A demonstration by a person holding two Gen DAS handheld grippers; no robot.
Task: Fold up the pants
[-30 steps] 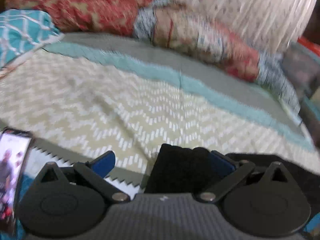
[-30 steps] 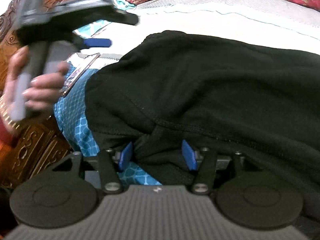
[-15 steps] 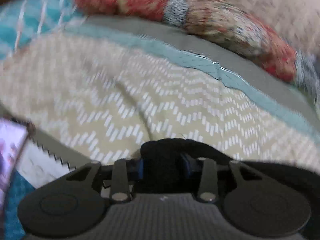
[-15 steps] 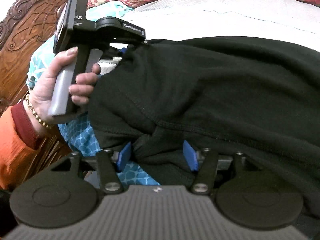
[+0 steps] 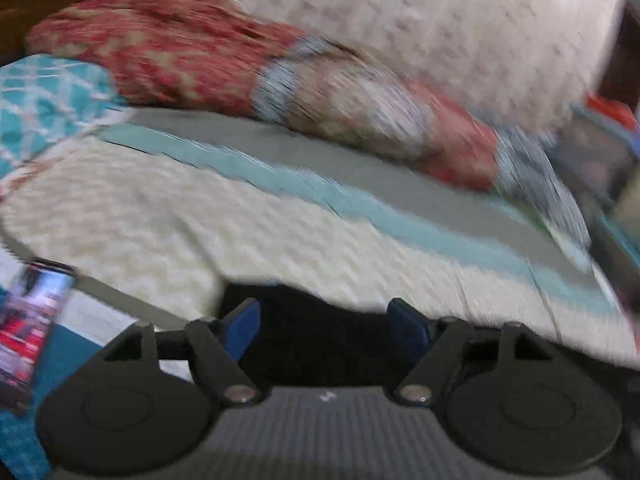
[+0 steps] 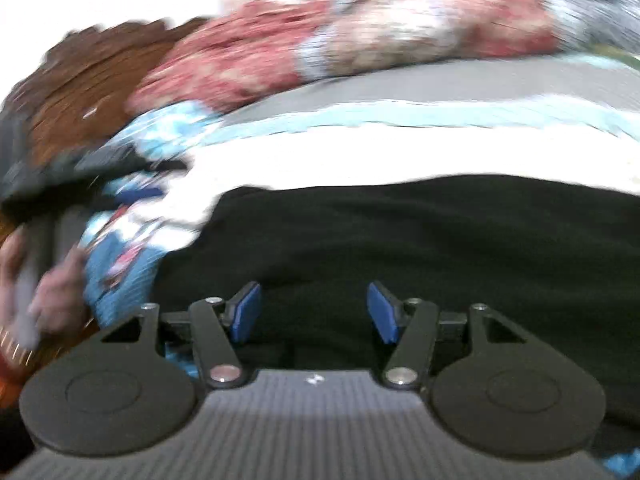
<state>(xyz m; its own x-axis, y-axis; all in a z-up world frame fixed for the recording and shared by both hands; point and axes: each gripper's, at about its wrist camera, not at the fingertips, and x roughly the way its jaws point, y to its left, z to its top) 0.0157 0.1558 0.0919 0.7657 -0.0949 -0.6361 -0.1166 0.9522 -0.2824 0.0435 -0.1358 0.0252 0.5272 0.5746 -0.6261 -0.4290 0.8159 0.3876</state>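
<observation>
Pants (image 6: 420, 248), black, lie on the bed nearest both cameras, spreading right. Right gripper (image 6: 314, 312) has blue pads spread apart, empty, over the dark cloth. Left gripper (image 5: 324, 324) is likewise spread wide, gripping nothing, at the fabric edge. Phone (image 5: 30, 320) glows near left; its screen is too blurred to read. Chevron bedspread (image 5: 240, 216) beyond, red patterned pillows (image 5: 180, 48) farthest.

A home bedroom: a bed (image 5: 280, 240) spread with a cream chevron coverlet banded in teal and grey, a red floral quilt (image 5: 168, 44) bunched along its far side, and a carved wooden headboard (image 6: 88, 92) behind.
</observation>
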